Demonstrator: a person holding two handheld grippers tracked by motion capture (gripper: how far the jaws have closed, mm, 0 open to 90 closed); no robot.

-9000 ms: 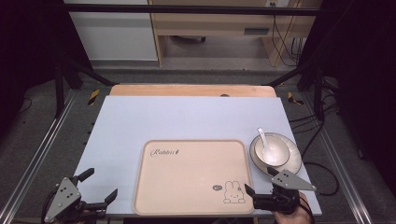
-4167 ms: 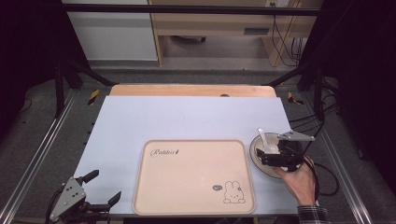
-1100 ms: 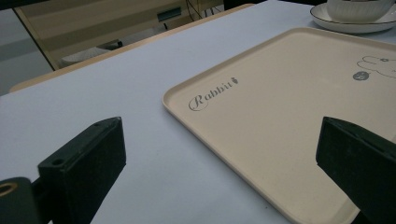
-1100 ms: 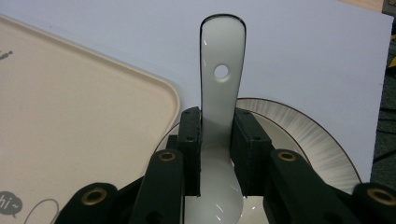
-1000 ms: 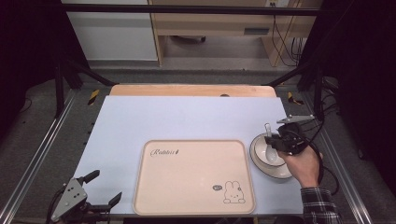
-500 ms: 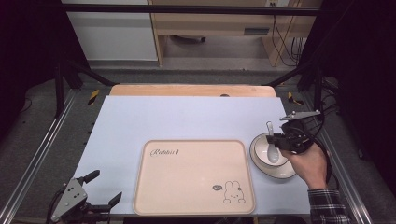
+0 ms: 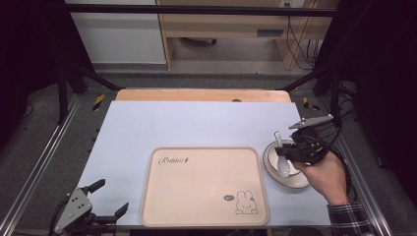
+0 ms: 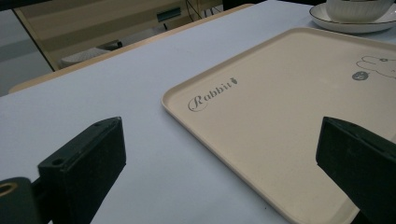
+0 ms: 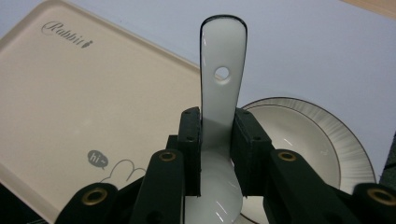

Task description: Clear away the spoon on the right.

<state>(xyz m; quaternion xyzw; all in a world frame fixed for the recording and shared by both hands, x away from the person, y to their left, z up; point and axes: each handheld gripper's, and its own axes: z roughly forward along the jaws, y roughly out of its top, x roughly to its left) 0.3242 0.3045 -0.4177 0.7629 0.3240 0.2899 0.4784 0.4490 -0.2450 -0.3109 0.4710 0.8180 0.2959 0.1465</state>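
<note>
High view first: you have the table point(image 7: 196, 123) under a pale blue sheet, and the cream tray point(image 7: 204, 184) with the rabbit drawing lies flat near your edge of it, a little right of centre. Just beside the tray's right rim, apart from it by a narrow strip of blue, sits the white bowl point(image 7: 295, 178) with its dark-lined rim.

Your right hand point(image 7: 324, 179) comes in from the bottom right and carries the right gripper point(image 7: 290, 151) above the bowl's far side. Right gripper view shows its two black pads point(image 9: 189, 149) pressed against both sides of the white spoon point(image 9: 219, 93), gripping the handle low down, close to where it widens into the scoop. The handle stands up past the pads, with its small round hole and rounded tip well clear of them, and the scoop hangs below the jaws over the bowl point(image 9: 322, 144). In the high view the spoon point(image 7: 282, 160) reads as a white shape with its scoop over the bowl's left half; whether it touches the bowl you cannot tell.

Your left gripper point(image 7: 105, 199) rests at the near left corner of the table, well apart from the tray. Left gripper view shows its jaws standing wide apart with nothing between them, the tray point(image 8: 280, 116) lying ahead.
</note>
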